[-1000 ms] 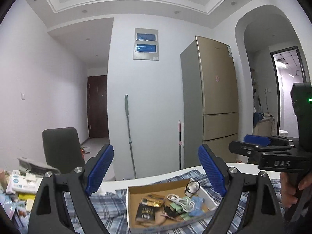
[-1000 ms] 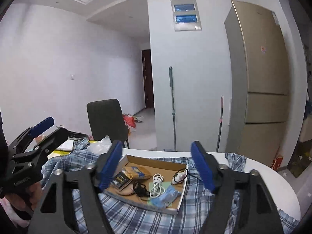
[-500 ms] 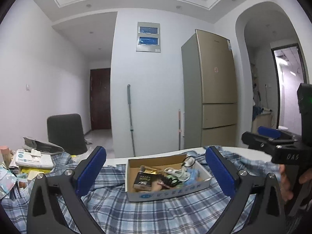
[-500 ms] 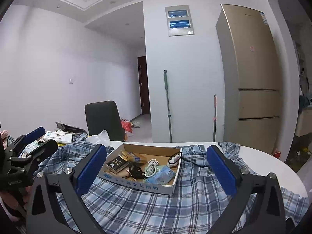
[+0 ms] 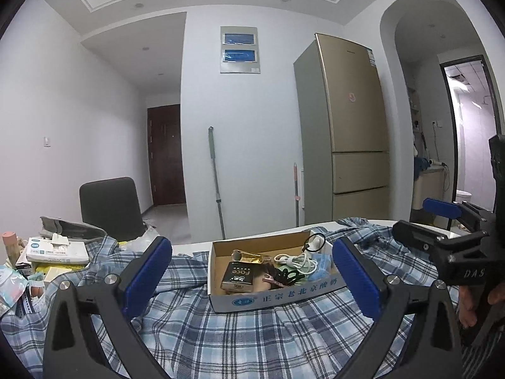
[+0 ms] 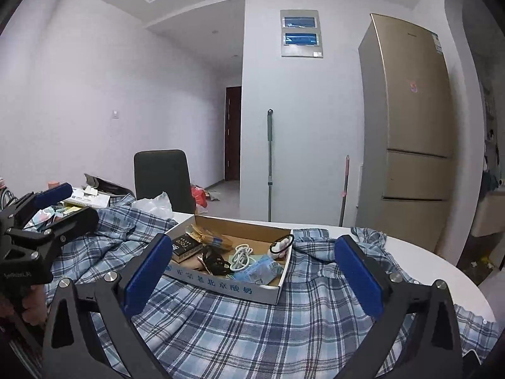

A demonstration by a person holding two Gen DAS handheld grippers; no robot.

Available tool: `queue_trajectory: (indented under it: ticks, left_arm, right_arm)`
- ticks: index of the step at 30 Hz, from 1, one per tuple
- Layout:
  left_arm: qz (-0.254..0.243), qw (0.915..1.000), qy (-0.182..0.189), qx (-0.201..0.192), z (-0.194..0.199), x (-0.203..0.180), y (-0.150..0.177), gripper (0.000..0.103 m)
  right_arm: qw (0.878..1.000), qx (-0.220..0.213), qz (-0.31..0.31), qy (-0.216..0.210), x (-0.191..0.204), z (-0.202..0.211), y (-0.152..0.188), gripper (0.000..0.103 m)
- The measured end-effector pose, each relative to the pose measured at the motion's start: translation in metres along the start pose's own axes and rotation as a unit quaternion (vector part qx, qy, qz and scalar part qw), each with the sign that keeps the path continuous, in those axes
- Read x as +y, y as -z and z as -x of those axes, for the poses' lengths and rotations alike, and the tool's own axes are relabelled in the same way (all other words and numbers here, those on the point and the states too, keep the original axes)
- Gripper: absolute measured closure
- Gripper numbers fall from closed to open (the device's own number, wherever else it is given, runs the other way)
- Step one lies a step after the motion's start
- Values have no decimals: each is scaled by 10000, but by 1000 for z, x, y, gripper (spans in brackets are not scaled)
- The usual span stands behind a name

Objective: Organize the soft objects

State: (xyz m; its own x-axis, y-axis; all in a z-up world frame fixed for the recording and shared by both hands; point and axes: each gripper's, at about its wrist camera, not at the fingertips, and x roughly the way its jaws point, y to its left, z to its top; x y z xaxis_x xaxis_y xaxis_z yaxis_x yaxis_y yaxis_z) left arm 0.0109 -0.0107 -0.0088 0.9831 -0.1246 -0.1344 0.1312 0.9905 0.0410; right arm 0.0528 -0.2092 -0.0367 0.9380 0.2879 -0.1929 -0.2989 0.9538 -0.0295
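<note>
A blue plaid shirt point(image 5: 240, 328) lies spread over the white table and shows in the right wrist view too point(image 6: 240, 325). A shallow cardboard box point(image 5: 277, 297) sits on it, holding a black packet, a white cable, black clips and a blue pack; it also shows in the right wrist view point(image 6: 221, 287). My left gripper point(image 5: 252, 271) is open and empty, low over the shirt in front of the box. My right gripper point(image 6: 252, 271) is open and empty, also just short of the box. Each gripper shows at the edge of the other's view.
Tissue boxes, packets and papers point(image 5: 50, 252) are piled at the table's left end. A dark chair point(image 5: 110, 208) stands behind the table. A gold fridge point(image 5: 350, 126) and a mop point(image 5: 216, 183) stand by the far wall. The bare white table edge point(image 6: 442, 271) curves at right.
Both grippers have dropped lower and tilted down toward the table, so the shirt and box fill more of the view. Both have opened wider.
</note>
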Motion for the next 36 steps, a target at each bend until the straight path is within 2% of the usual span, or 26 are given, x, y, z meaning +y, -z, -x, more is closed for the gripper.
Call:
queue_trajectory:
  ticks: [16,36]
  left_arm:
    - [27,10000,1,-39,2,2,0,0]
    - [-60,10000,3,-32,5,0,-2,0]
  right_arm:
    - [9998,-54,149,-87,5,8,-2,1]
    - [9999,-94,-59,-87,-4,9,-3,1]
